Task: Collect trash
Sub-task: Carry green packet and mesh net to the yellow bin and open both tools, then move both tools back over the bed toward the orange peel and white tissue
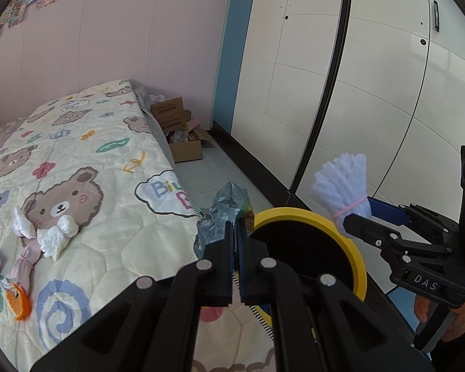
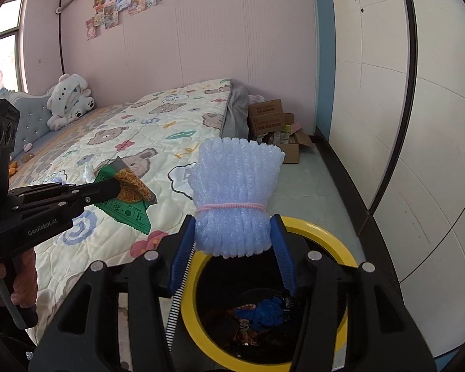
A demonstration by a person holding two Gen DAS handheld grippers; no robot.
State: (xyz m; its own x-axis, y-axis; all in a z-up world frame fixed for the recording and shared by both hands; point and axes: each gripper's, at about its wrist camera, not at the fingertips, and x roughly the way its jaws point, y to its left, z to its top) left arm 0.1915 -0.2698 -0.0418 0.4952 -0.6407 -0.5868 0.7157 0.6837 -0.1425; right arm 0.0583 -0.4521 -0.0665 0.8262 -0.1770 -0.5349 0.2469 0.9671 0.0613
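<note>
Now the right tongs [image 2: 232,241] clamp a foam bundle [image 2: 235,198], tied with a pink band, directly above the yellow-rimmed bin [image 2: 334,241]. The grip sits low on the bundle, below the band, so the wide fanned top leans toward the bed; on release it could tip over, catch the rim and fall to the floor rather than inside. The left tongs [image 1: 235,232] are narrow, pinching a crumpled snack wrapper [image 1: 220,214] at the bed's edge, just beside the bin. That hold takes only a corner of slick foil, which could slip out before reaching the opening. Both tools crowd one small opening, so they may knock together. Further out, more scraps lie on the bed [image 1: 86,142]: white wads [image 1: 55,235] and orange peel [image 1: 18,300], not yet collected.
</note>
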